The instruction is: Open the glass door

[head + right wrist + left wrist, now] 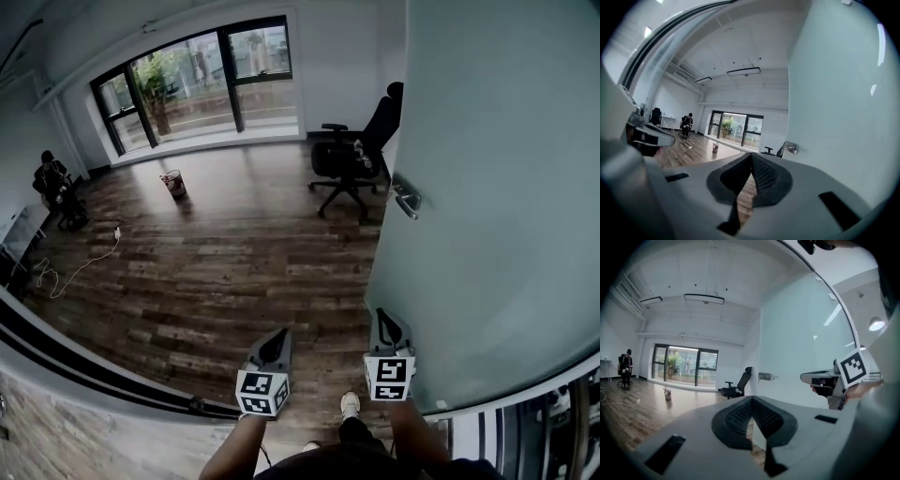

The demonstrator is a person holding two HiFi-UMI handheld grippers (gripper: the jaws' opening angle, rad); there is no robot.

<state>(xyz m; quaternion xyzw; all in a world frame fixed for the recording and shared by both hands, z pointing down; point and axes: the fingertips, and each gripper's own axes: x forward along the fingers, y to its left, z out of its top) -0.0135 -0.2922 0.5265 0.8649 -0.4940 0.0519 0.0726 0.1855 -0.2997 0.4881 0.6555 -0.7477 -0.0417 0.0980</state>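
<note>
The frosted glass door (497,187) stands swung into the room on the right of the head view, with its metal lever handle (406,197) on the near edge. My right gripper (386,328) is shut and empty, close beside the door's lower part and well below the handle. My left gripper (277,345) is shut and empty to its left, over the wood floor. In the right gripper view the door (834,103) fills the right side and the handle (791,148) lies ahead of the shut right gripper (751,155). The left gripper view shows the left gripper (751,399) shut, the handle (765,377) and the right gripper (806,377).
A black office chair (356,155) stands just beyond the door's edge. A small bin (173,184) sits on the floor near the windows (197,80). A person (54,183) sits at far left, with a cable (80,267) trailing nearby. A dark floor track (94,370) runs under me.
</note>
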